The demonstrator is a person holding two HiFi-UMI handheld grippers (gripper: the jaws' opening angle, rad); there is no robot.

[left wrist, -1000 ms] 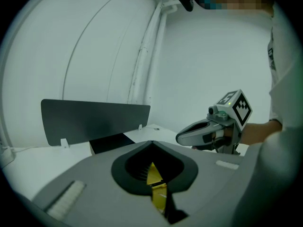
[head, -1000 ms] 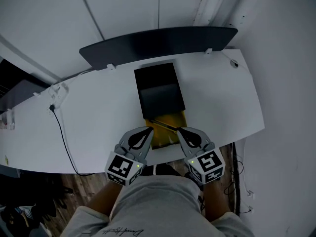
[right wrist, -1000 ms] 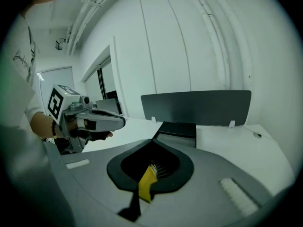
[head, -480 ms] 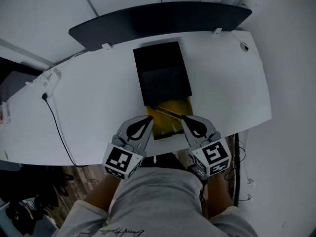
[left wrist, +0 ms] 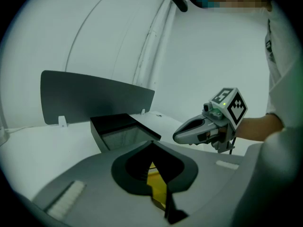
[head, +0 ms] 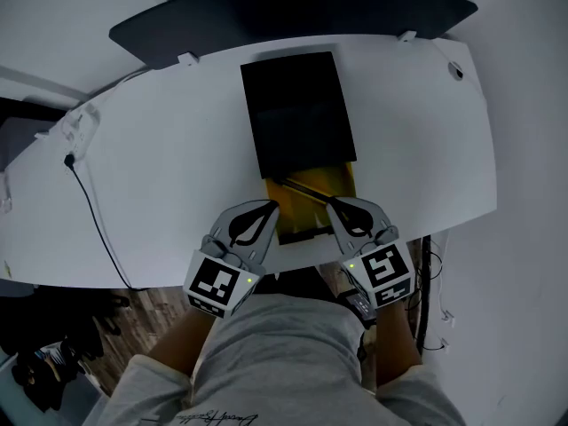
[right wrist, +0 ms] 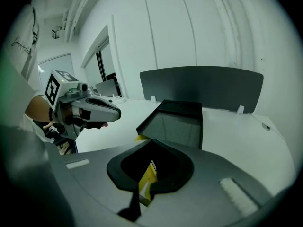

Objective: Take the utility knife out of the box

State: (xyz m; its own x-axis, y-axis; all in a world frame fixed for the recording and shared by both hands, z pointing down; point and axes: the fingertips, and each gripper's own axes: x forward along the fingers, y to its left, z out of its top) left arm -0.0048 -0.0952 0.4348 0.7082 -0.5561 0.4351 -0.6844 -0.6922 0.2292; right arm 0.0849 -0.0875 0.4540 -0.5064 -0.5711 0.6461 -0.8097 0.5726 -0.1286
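Note:
A black box (head: 297, 109) lies in the middle of the white desk (head: 160, 185), and a yellow tray (head: 315, 209) sticks out of its near end. A slim dark bar (head: 302, 190), seemingly the utility knife, lies slantwise across the tray. My left gripper (head: 269, 209) is shut at the tray's left side, my right gripper (head: 334, 206) shut at its right side; neither holds anything. In the left gripper view the closed left gripper (left wrist: 152, 144) points over the yellow tray (left wrist: 156, 186) toward the box (left wrist: 124, 129). The right gripper (right wrist: 152, 141) likewise faces the box (right wrist: 177, 122).
A dark divider panel (head: 293, 11) stands along the desk's far edge. A black cable (head: 89, 211) runs over the desk's left part from a socket block (head: 75, 130). A cable hole (head: 455, 71) sits at the far right. The desk's front edge is right under my grippers.
Both grippers have sunk toward the desk and stay on either side of the yellow tray. The box and desk have slid up and loom larger in the head view.

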